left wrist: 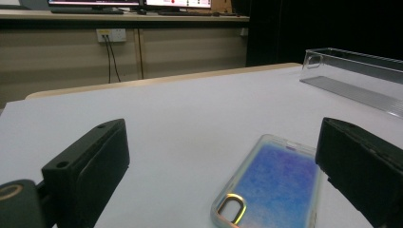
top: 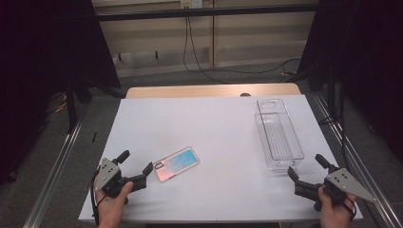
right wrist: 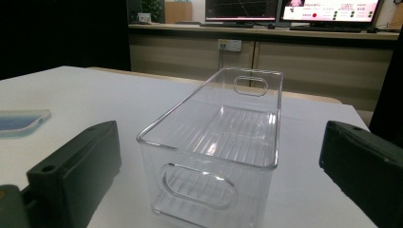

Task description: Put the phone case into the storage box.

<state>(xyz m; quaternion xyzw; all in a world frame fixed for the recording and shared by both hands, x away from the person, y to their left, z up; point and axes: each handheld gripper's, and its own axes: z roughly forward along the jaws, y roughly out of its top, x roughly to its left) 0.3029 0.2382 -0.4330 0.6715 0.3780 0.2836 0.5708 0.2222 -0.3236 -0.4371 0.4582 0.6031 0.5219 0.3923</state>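
Observation:
A phone case (top: pixel 176 164) with a blue-to-pink shimmer lies flat on the white table top (top: pixel 214 123), left of centre near the front. My left gripper (top: pixel 136 162) rests at the front left, open, its jaws just short of the case's near end. From the left gripper view the case (left wrist: pixel 278 185) lies just ahead, toward the right jaw. A clear plastic bin (top: pixel 278 134) stands empty at the right. My right gripper (top: pixel 306 165) is open at the front right, pointing at the bin's near end (right wrist: pixel 216 156), apart from it.
The table's wooden far edge (top: pixel 214 90) shows beyond the white top. Black stands and curtains flank both sides, and cables run on the floor behind. A counter with monitors (right wrist: pixel 294 12) lies far back.

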